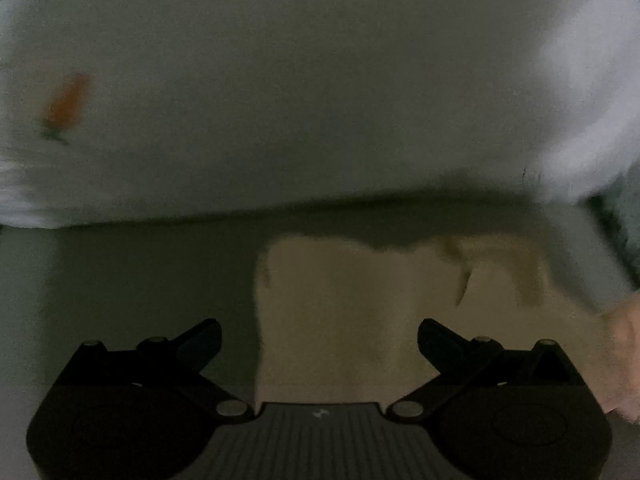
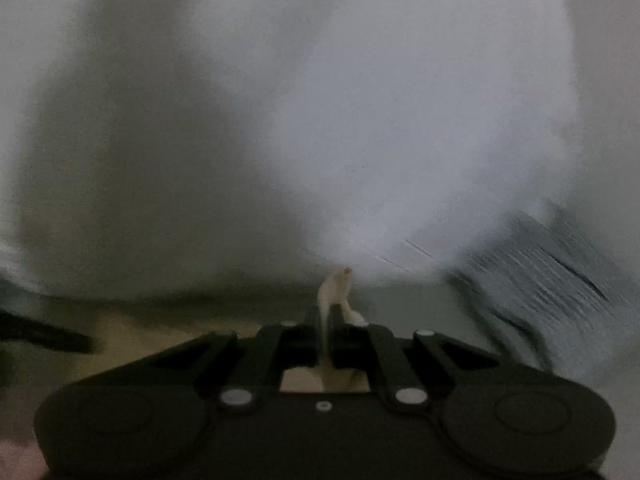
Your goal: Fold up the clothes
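A beige cloth (image 1: 360, 300) lies flat on a grey-green surface (image 1: 120, 280) in the left wrist view. My left gripper (image 1: 320, 336) hovers over it, open, and its fingers (image 1: 200, 340) are not touching the fabric. Beyond it a large white garment (image 1: 280, 100) with an orange print (image 1: 66, 102) fills the upper view. In the right wrist view my right gripper (image 2: 326, 316) is shut on a pinched fold of the beige cloth (image 2: 334, 284), which pokes out past the fingertips. The blurred white garment (image 2: 400, 120) fills the background.
A person's hand (image 1: 624, 352) shows at the right edge of the left wrist view. A dark bar (image 2: 40, 336) crosses the left edge of the right wrist view, over more beige fabric. Blurred grey striped material (image 2: 560, 260) lies at the right.
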Available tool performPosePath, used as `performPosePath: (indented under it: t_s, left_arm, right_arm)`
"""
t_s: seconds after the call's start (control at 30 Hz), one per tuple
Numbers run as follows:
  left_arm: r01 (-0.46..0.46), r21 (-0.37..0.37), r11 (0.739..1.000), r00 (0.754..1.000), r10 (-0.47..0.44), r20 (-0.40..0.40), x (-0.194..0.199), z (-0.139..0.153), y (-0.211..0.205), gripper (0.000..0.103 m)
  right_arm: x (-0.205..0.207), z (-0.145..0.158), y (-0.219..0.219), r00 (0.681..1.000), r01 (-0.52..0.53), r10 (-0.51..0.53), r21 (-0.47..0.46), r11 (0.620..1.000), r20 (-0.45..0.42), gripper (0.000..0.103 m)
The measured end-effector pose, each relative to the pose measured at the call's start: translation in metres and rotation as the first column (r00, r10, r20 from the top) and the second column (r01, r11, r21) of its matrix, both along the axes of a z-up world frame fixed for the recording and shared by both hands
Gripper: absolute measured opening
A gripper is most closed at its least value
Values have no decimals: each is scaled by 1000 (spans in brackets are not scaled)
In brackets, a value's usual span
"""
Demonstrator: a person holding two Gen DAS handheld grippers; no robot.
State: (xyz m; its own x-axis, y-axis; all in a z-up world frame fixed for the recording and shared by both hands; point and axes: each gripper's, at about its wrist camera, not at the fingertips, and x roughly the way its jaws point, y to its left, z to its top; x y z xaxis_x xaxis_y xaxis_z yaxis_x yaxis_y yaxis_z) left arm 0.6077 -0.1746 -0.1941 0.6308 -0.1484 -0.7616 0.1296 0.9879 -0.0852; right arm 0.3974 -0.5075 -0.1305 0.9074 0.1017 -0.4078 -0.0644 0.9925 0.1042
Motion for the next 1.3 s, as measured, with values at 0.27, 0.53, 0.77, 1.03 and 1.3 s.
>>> performPosePath:
  t_s: [0.27,0.53,0.77,1.03,1.3]
  left_arm:
    - [-129,-65,990,982,136,127,-113,55,86,103]
    - [-114,-20,993,993,113,-24,-213,11,107,103]
    - [-68,-5,998,996,67,-56,-253,2,109,103]
    - [-26,-16,1000,996,25,-83,-265,-11,98,103]
    - [10,-55,998,998,-14,-66,-242,-3,83,103]
  right_arm:
    - [-112,28,141,858,-512,514,-135,848,-23,5]
    - [-202,-43,205,731,-677,619,-199,708,-285,5]
    - [-215,-56,219,693,-720,637,-283,634,-338,5]
    - [-214,-104,245,684,-721,552,-331,608,-477,41]
    - [-177,-70,181,828,-489,392,-175,854,-401,67]
